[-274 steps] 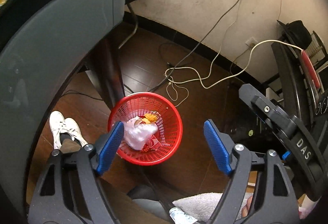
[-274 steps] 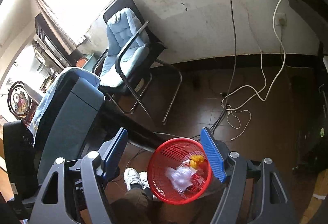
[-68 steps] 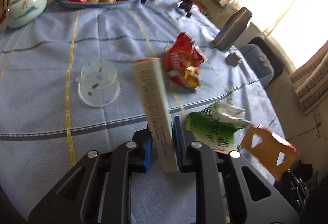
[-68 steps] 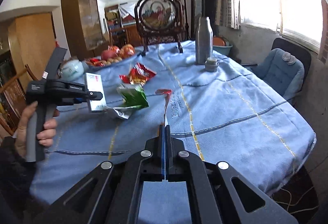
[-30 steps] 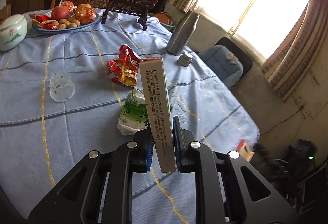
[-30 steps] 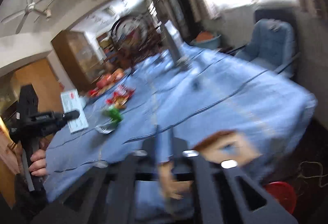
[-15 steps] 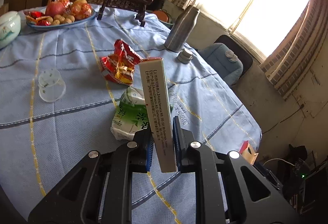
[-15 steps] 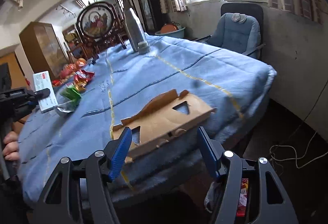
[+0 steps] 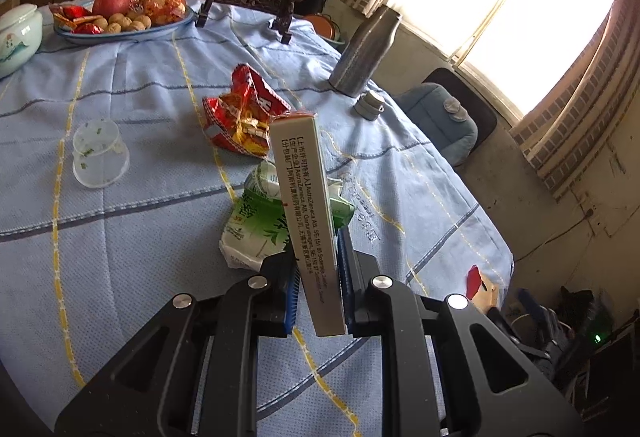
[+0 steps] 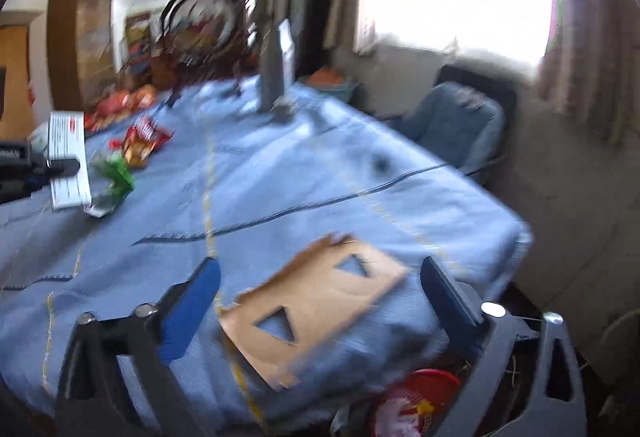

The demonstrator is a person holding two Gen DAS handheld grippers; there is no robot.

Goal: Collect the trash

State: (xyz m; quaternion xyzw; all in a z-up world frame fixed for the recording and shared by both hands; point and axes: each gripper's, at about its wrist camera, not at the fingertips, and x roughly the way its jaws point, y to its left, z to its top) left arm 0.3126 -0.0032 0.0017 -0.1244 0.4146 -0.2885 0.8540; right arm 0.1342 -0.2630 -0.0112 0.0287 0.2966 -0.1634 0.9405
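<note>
The left claw (image 9: 318, 293) is pressed tight on a slim white cardboard medicine box (image 9: 306, 213), which stands nearly upright between the blue pads (image 9: 292, 301) above the blue-checked cloth of the round worktop (image 9: 120, 237). Just behind the box lie a crumpled green-and-white wrapper (image 9: 256, 229) and, farther back, a torn red snack bag (image 9: 240, 113); a clear plastic cup (image 9: 100, 157) lies well apart to the left, with bare cloth around it. The right claw (image 10: 320, 293) has just been opening and now stands spread wide; a flat brown cardboard piece with triangular cut-outs (image 10: 316, 301) sits between the fingers without touching either pad, at the worktop's near edge, where the cloth drops away. Below that edge, partly hidden by the right finger, a red plastic mesh basket (image 10: 420, 389) stands on the floor. This view is blurred. From the left camera the cardboard piece shows small at the worktop's far rim, and beyond it is open floor.
</note>
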